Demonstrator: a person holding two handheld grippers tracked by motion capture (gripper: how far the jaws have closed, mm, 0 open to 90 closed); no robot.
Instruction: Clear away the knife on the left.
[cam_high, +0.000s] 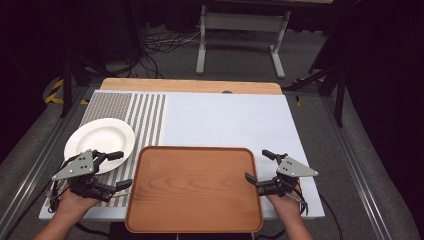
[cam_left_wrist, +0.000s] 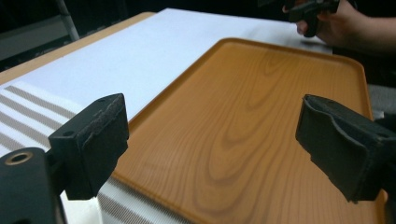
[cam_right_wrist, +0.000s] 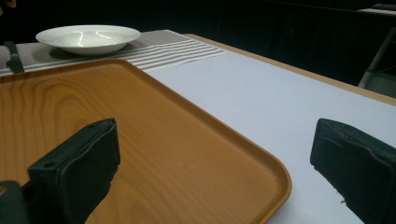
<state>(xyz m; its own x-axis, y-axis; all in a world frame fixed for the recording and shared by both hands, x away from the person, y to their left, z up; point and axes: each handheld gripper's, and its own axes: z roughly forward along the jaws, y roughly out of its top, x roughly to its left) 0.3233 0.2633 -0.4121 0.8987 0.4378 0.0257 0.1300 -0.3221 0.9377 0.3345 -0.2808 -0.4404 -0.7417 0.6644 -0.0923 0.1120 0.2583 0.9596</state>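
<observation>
A brown wooden tray (cam_high: 194, 187) lies empty at the front middle of the table; its grain fills much of the left gripper view (cam_left_wrist: 261, 121) and the right gripper view (cam_right_wrist: 93, 126). A white plate (cam_high: 100, 144) rests on the striped mat at the left, seen far off in the right gripper view (cam_right_wrist: 88, 38). My left gripper (cam_high: 119, 170) stands open just left of the tray's left rim, beside the plate's near edge. My right gripper (cam_high: 259, 166) stands open at the tray's right rim. Nothing is between either pair of jaws.
A white mat (cam_high: 225, 122) with a grey striped band (cam_high: 145, 120) covers the wooden table. Beyond the far edge are a metal desk frame (cam_high: 240, 35) and cables on the grey floor. The other hand with its gripper (cam_left_wrist: 313, 11) shows past the tray.
</observation>
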